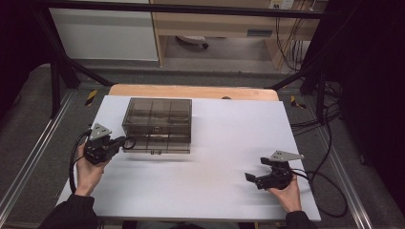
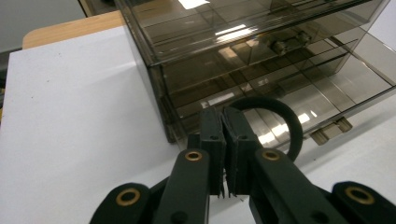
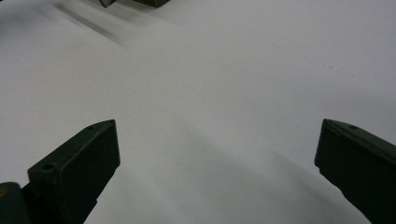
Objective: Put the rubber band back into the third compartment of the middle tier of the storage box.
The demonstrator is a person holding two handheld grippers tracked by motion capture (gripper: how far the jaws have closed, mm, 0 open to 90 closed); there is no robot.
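At left of the high view, the left gripper pinches a black ring beside the smoky drawer box; the right gripper's jaws gape wide.

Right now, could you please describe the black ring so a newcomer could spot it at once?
On the white table stands a smoky clear drawer box. At its near left corner, the left hand-held gripper pinches a thin black ring, the one round loop there.

The black ring's near arc is hidden behind the closed claw.
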